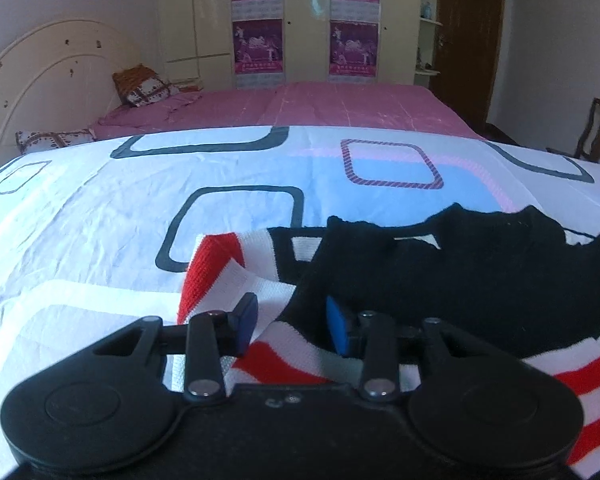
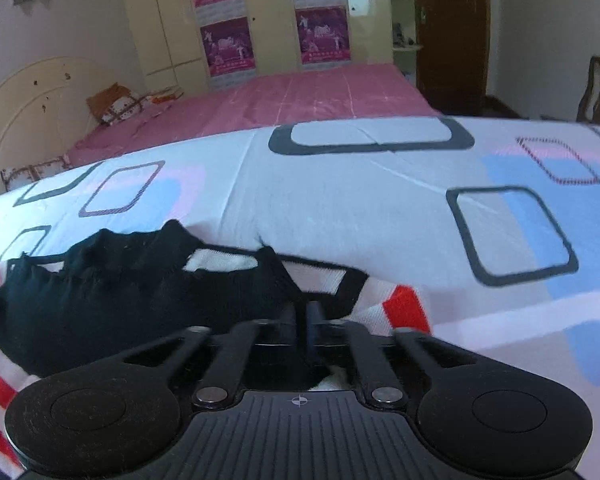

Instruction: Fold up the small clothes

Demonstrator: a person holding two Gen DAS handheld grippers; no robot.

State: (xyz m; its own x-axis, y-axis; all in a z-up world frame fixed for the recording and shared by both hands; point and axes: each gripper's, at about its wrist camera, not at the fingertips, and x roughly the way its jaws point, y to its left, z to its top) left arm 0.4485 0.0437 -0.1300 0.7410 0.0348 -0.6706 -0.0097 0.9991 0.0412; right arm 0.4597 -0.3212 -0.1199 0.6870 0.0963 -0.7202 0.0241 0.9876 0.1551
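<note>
Striped garment (image 1: 236, 280) on patterned sheet (image 1: 100, 220), left tongs (image 1: 292, 326) spread over it, right tongs (image 2: 304, 314) pinching its edge

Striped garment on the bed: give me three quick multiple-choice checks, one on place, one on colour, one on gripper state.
1. Where does the black fabric lie?
A. on the striped garment
B. on the pink sheet
C. on the chair

2. Which stripe colours does the garment show?
A. green and yellow
B. red and white
C. blue and orange

3. How do the grippers stand?
A. both open
B. both shut
C. left open, right shut

Answers:
1 A: the black fabric rests over the striped garment.
2 B: red and white bands show in both views.
3 C: the left gripper has its fingers apart over the cloth, while the right gripper has its fingers together on the garment's edge.
</note>
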